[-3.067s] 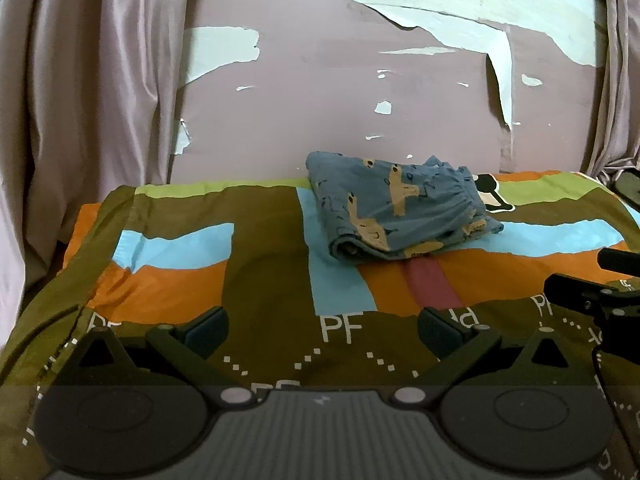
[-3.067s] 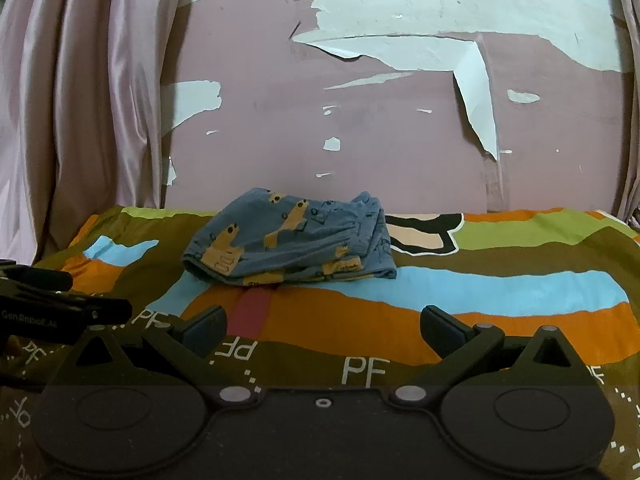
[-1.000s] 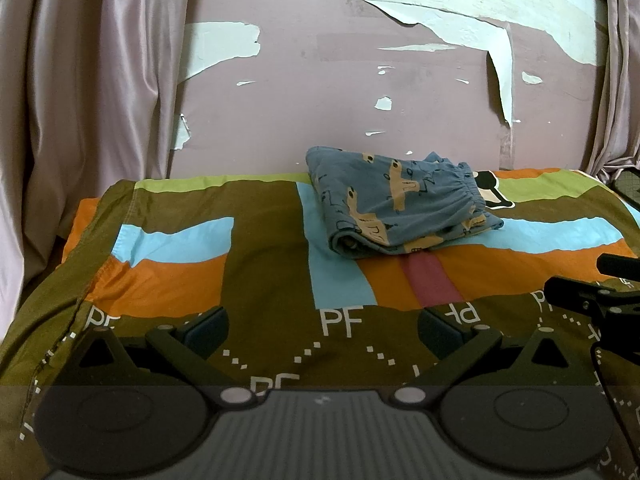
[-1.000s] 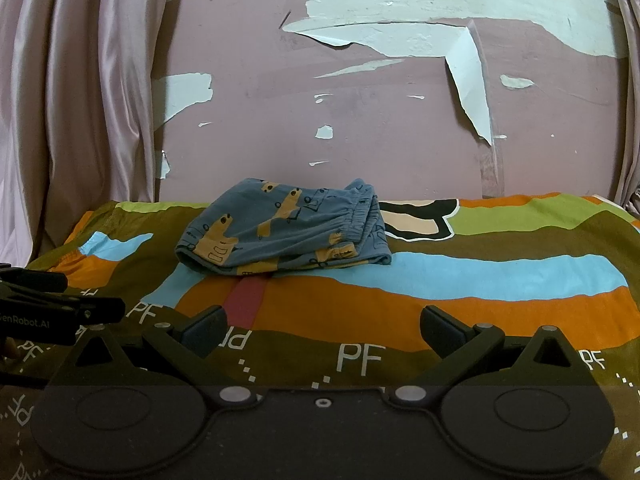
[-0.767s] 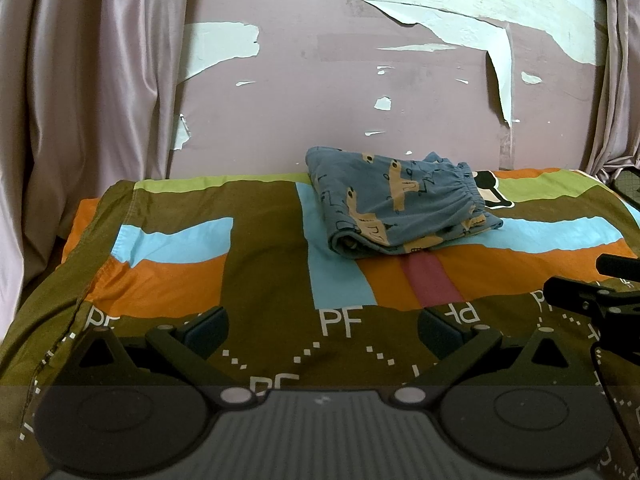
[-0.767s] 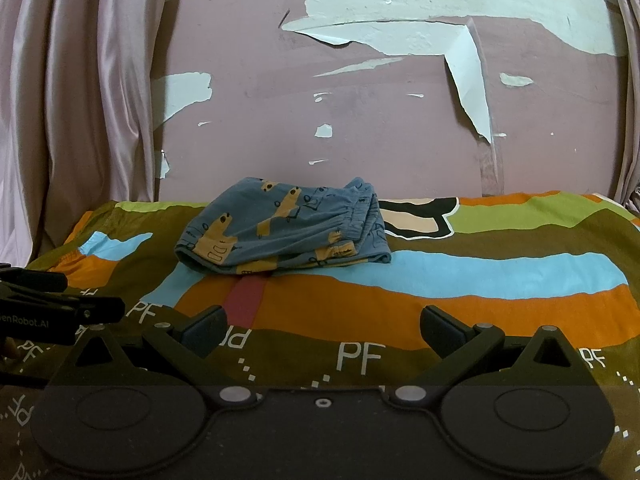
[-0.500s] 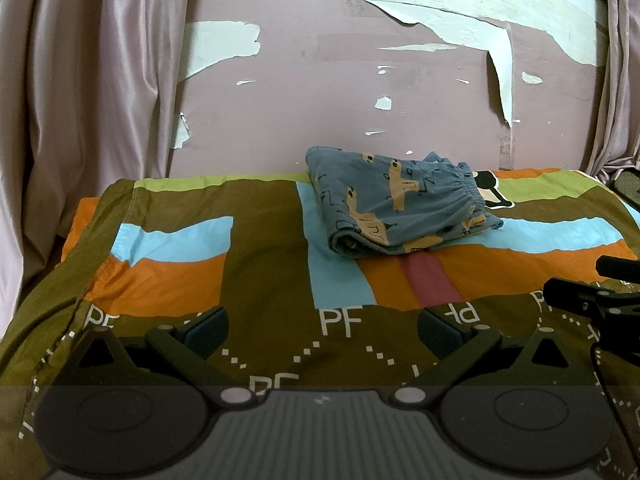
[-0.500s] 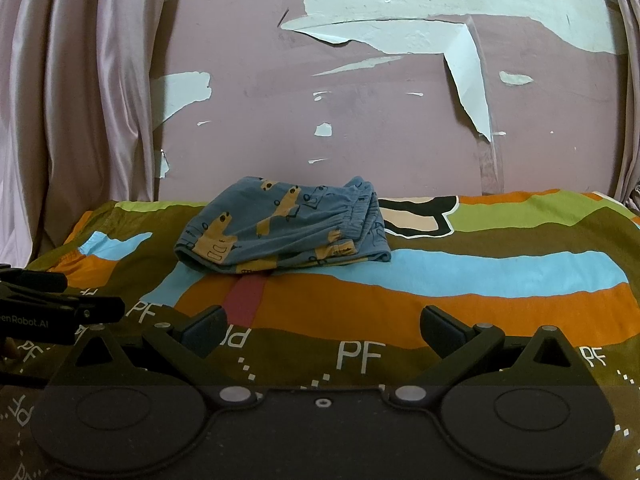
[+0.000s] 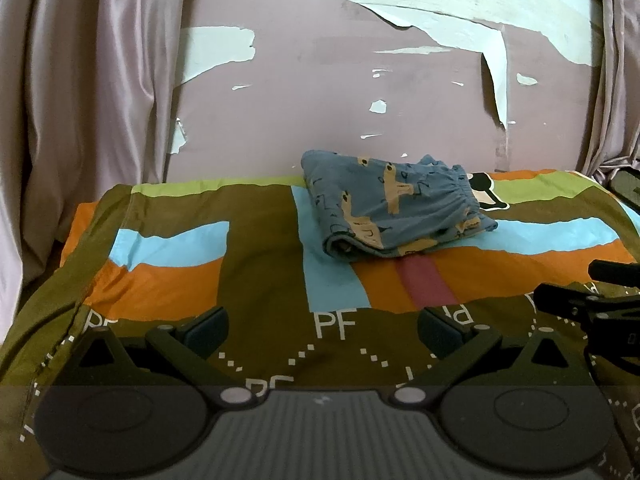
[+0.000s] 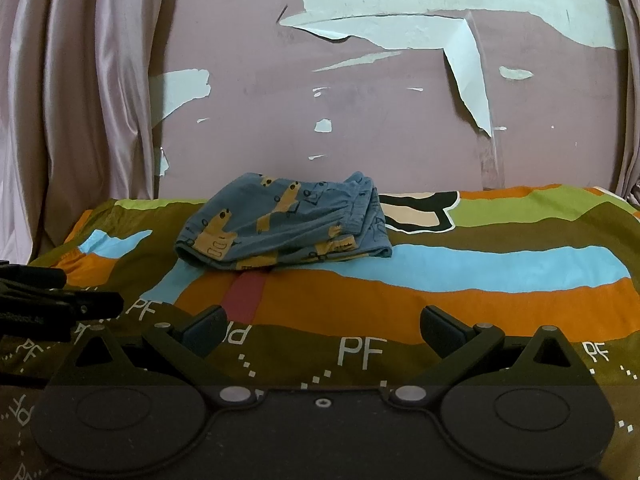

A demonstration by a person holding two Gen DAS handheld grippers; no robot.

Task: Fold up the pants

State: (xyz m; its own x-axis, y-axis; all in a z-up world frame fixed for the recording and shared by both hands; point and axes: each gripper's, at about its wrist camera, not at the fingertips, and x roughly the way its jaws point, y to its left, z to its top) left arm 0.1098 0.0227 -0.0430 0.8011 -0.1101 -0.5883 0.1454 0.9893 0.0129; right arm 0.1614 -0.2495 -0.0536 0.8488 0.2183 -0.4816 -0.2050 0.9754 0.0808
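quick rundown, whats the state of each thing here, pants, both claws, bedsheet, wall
pants: folded into a compact bundle, lying on the bedsheet, untouched
left claw: open, empty, short of the pants
right claw: open, empty, short of the pants
bedsheet: spread out under the pants
wall: paint peeling in patches

The pants (image 9: 392,210) are dusty blue, printed with tan animal figures and small dark outlines. The bedsheet (image 9: 260,264) runs in olive-brown, orange, sky-blue and lime bands, with a maroon bar at 6 o'clock from the pants, white "PF" letters and dotted white lines, and a black-edged cream shape at their 3 o'clock. The wall (image 10: 360,128) is dull pink-mauve, peeled to pale mint patches. The curtain (image 9: 92,100) at 9 o'clock is glossy pale mauve. Both grippers, left (image 9: 322,326) and right (image 10: 322,326), are matte black with blue-grey pads.
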